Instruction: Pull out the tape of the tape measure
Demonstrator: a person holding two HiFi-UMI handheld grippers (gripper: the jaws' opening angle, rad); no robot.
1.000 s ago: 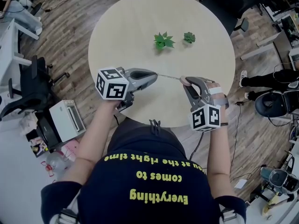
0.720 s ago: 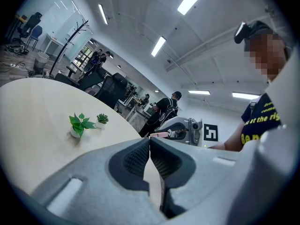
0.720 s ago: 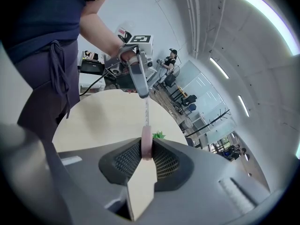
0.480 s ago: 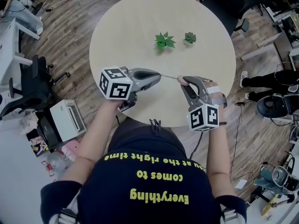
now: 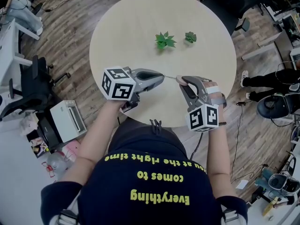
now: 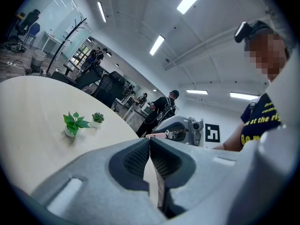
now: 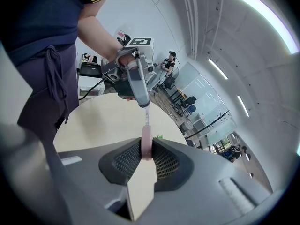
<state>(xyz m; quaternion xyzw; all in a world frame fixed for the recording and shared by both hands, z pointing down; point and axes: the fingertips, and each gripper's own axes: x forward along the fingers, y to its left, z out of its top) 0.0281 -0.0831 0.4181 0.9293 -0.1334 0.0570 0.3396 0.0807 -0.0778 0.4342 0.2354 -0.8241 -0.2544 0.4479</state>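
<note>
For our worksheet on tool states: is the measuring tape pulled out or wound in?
Pulled out: a short strip of tape spans from the pink case in the right claw to the shut left claw.

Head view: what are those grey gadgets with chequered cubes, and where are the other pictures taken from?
No robot: a person holds a grey two-jaw gripper in each hand. The head view comes from a camera on the person's head; the other two from cameras riding on each gripper. The right gripper clamps a small pink tape measure case; the left gripper is shut on its thin tape, stretched between them. On the round beige table stand a leafy green potted plant and a smaller green potted plant.
</note>
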